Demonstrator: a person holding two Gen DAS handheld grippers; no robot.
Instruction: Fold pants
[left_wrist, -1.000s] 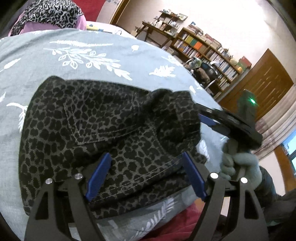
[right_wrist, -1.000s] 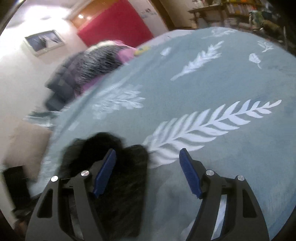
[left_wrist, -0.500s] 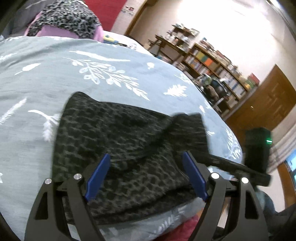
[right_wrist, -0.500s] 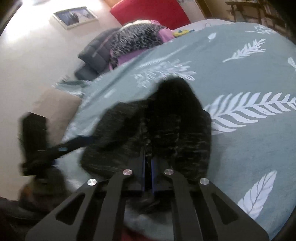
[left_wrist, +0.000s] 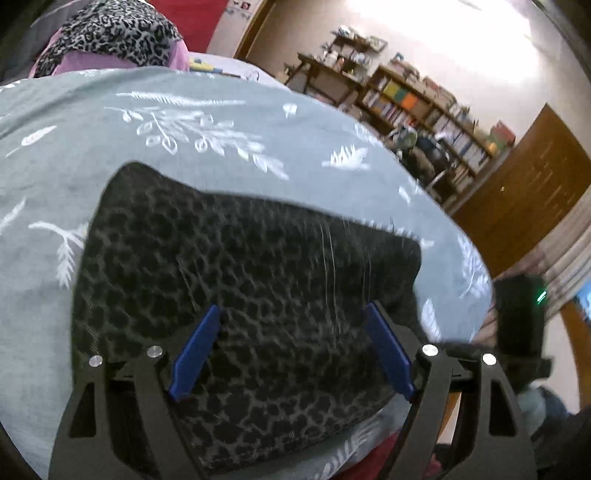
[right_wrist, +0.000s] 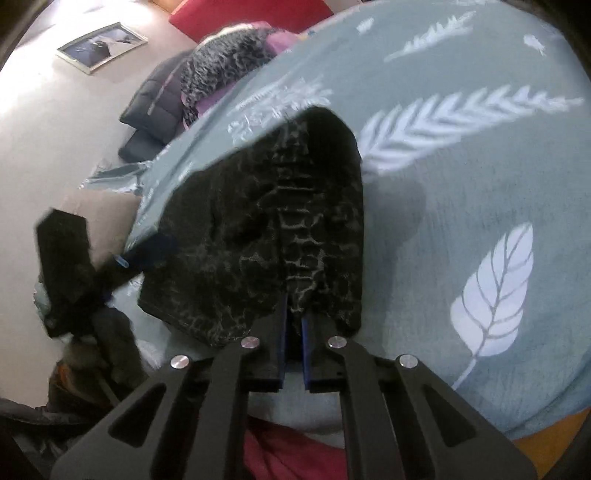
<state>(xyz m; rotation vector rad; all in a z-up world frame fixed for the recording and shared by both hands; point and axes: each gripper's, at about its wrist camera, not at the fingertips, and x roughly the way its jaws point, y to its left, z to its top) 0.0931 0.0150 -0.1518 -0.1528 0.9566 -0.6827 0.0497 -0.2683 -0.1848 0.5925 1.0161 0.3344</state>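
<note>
We see the pants, dark grey with a black leopard-spot print, lying folded into a compact, roughly rectangular bundle on the near part of a grey-green bedspread printed with white leaves and feathers. In the left wrist view the bundle's far edge runs in a fairly straight line, its far left corner rises to a small point, and a few thin pale threads cross the cloth. In the right wrist view the fabric humps up, blurred, and a ridge of it runs toward us into the claw.

Our left gripper tilts down over the near edge of the pants with its blue pads spread wide; cloth lies under and between them, but the pads press on nothing. Our right gripper also tilts down, at the bundle's near right edge, and its jaws stand narrow, pinching a fold of the pants; they have just been opening a little, with the fabric between them. At the left of the right wrist view the left gripper shows as a dark blur beside the bundle.

On the far left lies a pile of clothes, and a bookshelf stands along the far right wall.
</note>
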